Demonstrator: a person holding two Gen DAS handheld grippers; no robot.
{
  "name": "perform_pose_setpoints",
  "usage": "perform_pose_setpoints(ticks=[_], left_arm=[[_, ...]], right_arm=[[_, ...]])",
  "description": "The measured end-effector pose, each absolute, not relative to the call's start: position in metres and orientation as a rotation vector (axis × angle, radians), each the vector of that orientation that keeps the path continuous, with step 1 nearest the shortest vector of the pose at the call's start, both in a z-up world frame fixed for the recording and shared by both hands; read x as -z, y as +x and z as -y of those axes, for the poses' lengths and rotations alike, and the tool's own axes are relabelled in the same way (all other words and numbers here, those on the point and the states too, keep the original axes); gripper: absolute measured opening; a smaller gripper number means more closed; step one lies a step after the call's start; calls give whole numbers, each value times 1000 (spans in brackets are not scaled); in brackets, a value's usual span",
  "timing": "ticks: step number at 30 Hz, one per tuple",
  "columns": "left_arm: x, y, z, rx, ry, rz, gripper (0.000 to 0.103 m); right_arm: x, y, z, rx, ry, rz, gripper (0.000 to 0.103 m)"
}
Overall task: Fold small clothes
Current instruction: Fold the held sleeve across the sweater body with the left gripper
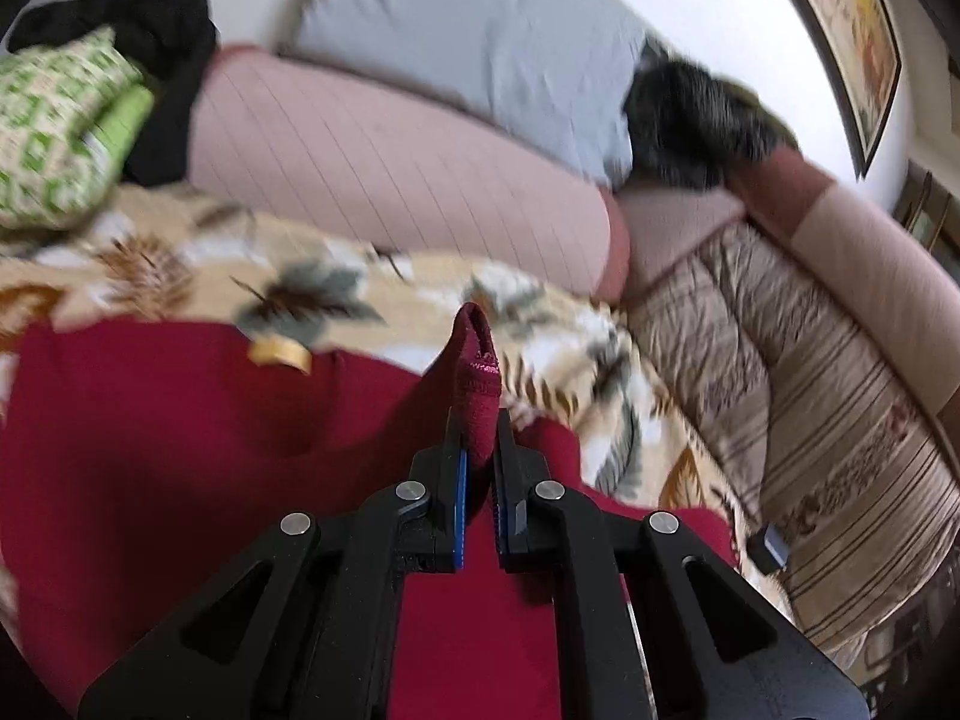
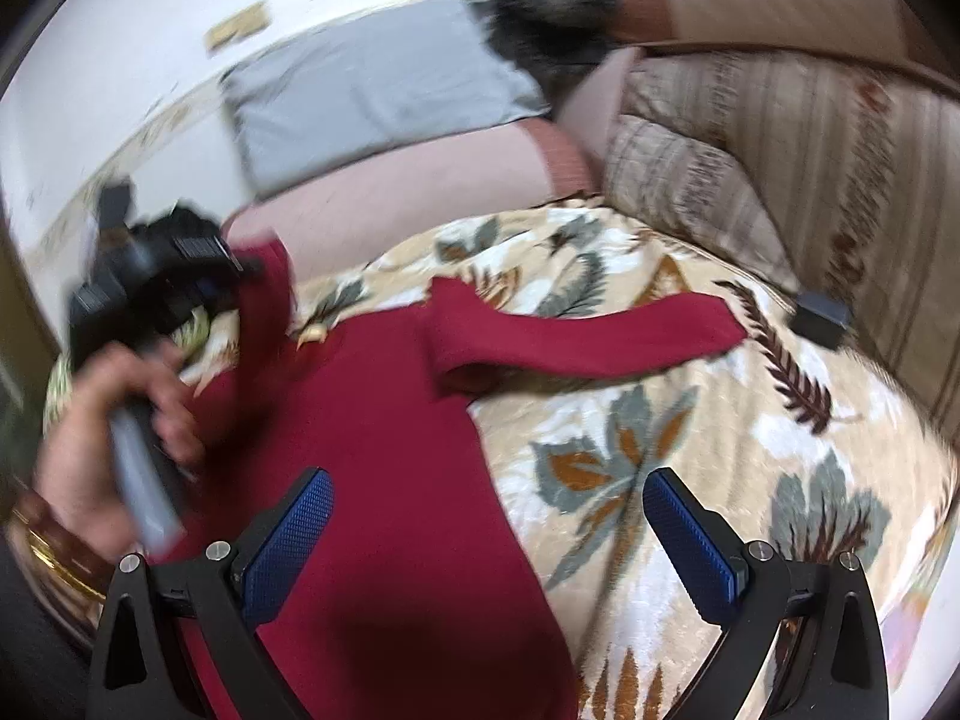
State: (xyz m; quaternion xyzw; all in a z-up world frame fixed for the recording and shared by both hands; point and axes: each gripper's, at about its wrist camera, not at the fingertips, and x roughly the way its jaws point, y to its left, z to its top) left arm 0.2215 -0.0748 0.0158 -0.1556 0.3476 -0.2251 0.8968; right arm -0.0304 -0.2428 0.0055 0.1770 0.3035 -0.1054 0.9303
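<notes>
A dark red long-sleeved garment (image 1: 180, 420) lies spread on a leaf-patterned bedspread (image 1: 540, 312). My left gripper (image 1: 477, 441) is shut on a folded sleeve cuff (image 1: 477, 372) of this garment, which sticks up between its pads. In the right wrist view the red garment (image 2: 390, 450) lies below my right gripper (image 2: 489, 480), which is open with nothing between its fingers. One sleeve (image 2: 600, 336) stretches out to the right. At the left, a hand (image 2: 108, 408) holds the left gripper (image 2: 180, 264), blurred, with red cloth hanging from it.
A pink bolster (image 1: 390, 180) and a grey pillow (image 1: 480, 30) lie behind the bedspread (image 2: 660, 450). A striped quilt (image 1: 810, 390) is on the right, with a small dark object (image 2: 822, 312) on it. Green patterned cloth (image 1: 54, 132) and black clothes (image 1: 150, 18) lie at the far left.
</notes>
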Motion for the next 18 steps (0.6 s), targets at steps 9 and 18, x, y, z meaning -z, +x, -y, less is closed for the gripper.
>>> perform_pose_setpoints(ticks=[9, 18], left_arm=[[43, 232, 114, 559, -291, -881, 12], [51, 218, 100, 699, -378, -1014, 50]], right_arm=[[-6, -29, 249, 201, 387, -607, 102], [-5, -30, 248, 203, 386, -605, 102]])
